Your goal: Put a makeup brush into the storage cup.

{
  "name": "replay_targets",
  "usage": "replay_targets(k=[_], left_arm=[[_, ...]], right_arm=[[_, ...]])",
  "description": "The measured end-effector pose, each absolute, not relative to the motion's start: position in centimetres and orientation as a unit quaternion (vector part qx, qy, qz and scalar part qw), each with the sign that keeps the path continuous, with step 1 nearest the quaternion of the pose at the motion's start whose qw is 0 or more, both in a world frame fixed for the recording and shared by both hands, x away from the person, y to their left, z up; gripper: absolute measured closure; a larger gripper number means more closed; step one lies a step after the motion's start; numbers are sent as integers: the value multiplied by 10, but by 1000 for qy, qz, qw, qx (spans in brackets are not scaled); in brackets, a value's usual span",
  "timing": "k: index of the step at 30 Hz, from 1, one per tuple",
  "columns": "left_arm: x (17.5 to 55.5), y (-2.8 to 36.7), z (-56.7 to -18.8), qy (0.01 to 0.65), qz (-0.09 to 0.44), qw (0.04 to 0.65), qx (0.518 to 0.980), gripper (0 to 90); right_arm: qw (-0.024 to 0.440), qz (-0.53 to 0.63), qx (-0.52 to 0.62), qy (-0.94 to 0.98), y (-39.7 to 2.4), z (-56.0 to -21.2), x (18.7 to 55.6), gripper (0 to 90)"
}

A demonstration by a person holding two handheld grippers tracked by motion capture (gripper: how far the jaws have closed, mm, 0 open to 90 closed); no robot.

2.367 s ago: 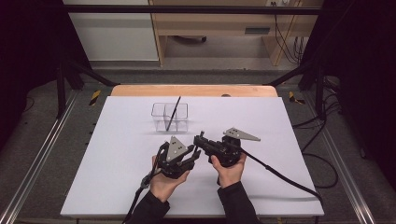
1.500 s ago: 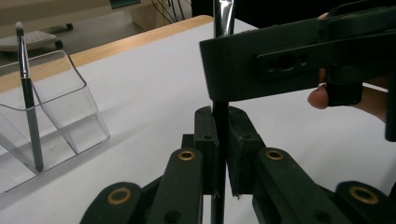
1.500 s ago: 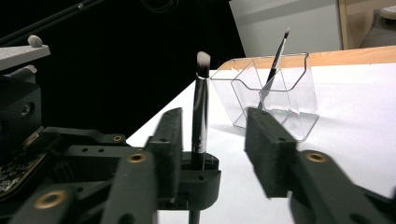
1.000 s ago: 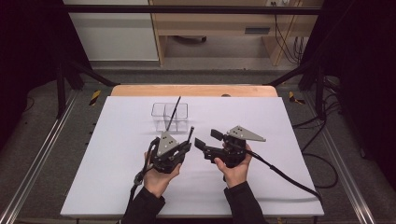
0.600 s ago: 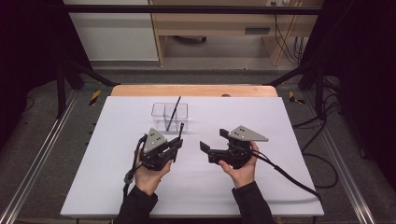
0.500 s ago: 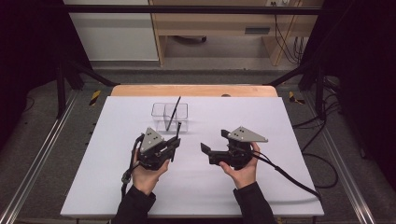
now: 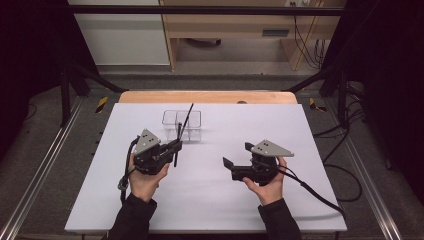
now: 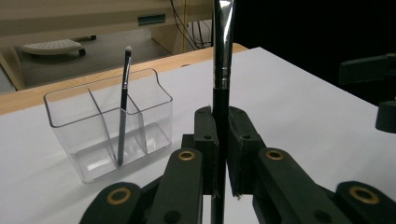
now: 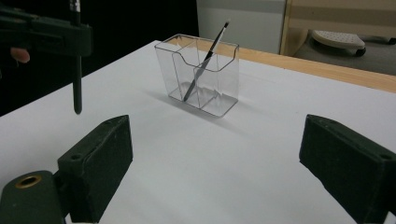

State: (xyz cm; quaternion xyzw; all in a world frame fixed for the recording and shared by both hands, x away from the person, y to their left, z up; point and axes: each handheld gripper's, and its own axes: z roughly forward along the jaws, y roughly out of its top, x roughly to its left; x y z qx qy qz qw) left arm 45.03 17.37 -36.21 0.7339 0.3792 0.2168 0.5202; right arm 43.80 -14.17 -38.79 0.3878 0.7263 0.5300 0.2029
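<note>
High view: the left gripper (image 7: 172,148) sits left of centre on the white counter (image 7: 210,200), its jaws clamped on a black brush (image 7: 176,150) that stands about upright, just below the clear holder (image 7: 182,125) in the frame. Left gripper view shows the brush (image 8: 220,93) pinched between the two pads (image 8: 205,140), its silver ferrule rising out of the top edge, with the holder (image 8: 109,126) at the left; a thinner brush (image 8: 123,102) leans in its middle compartment. Right of centre in the high view, the right gripper (image 7: 237,157) is held well apart from the left one. Its jaws have just been opening, and right gripper view shows them spread wide with nothing between them, bare counter below, and the holder (image 9: 201,77) at upper centre.
</note>
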Motion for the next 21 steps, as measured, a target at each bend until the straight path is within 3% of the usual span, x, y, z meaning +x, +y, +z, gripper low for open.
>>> replay_targets(k=[21], left_arm=[[475, 182, -349, 375, 235, 514, 735, 831]], right_arm=[[189, 525, 404, 725, -169, -402, 431, 104]])
